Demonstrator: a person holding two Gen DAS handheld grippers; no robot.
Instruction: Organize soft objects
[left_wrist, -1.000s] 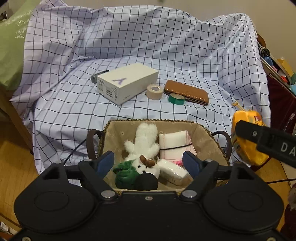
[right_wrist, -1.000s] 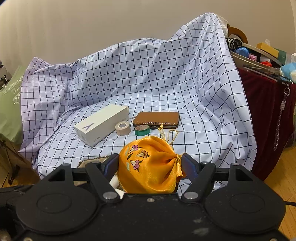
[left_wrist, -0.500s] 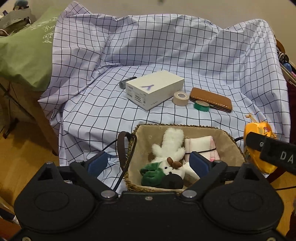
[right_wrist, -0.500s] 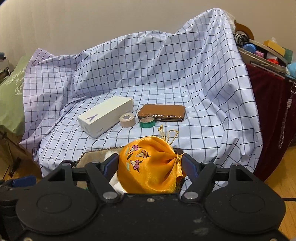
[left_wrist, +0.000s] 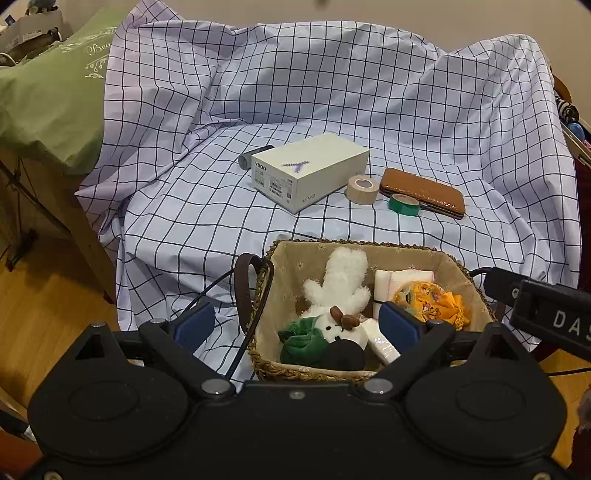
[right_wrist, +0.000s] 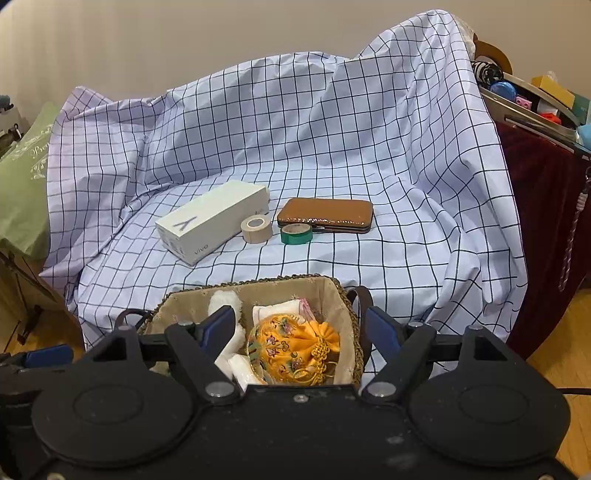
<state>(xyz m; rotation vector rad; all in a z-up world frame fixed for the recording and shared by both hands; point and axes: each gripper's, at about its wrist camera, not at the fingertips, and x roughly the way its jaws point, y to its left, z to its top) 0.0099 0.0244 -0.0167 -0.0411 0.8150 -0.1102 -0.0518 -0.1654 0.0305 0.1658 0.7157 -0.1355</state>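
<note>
A woven basket (left_wrist: 354, 249) (right_wrist: 258, 286) stands at the front edge of the checked cloth. In it lie a white plush toy (left_wrist: 341, 284) with a green scarf, a folded white and pink cloth (left_wrist: 402, 277) and an orange embroidered pouch (left_wrist: 430, 299) (right_wrist: 291, 350). My right gripper (right_wrist: 301, 332) is open just above the pouch and holds nothing. My left gripper (left_wrist: 295, 326) is open and empty over the basket's left rim.
On the checked cloth (left_wrist: 221, 206) behind the basket lie a white phone box (left_wrist: 310, 171), a beige tape roll (left_wrist: 362, 190), a green tape roll (left_wrist: 404, 205) and a brown case (left_wrist: 424, 192). A green cloth (left_wrist: 48, 99) is left; a cluttered red-draped shelf (right_wrist: 546, 177) is right.
My right gripper opened and let go of the orange pouch, which now lies in the basket. My left gripper shifted left.
</note>
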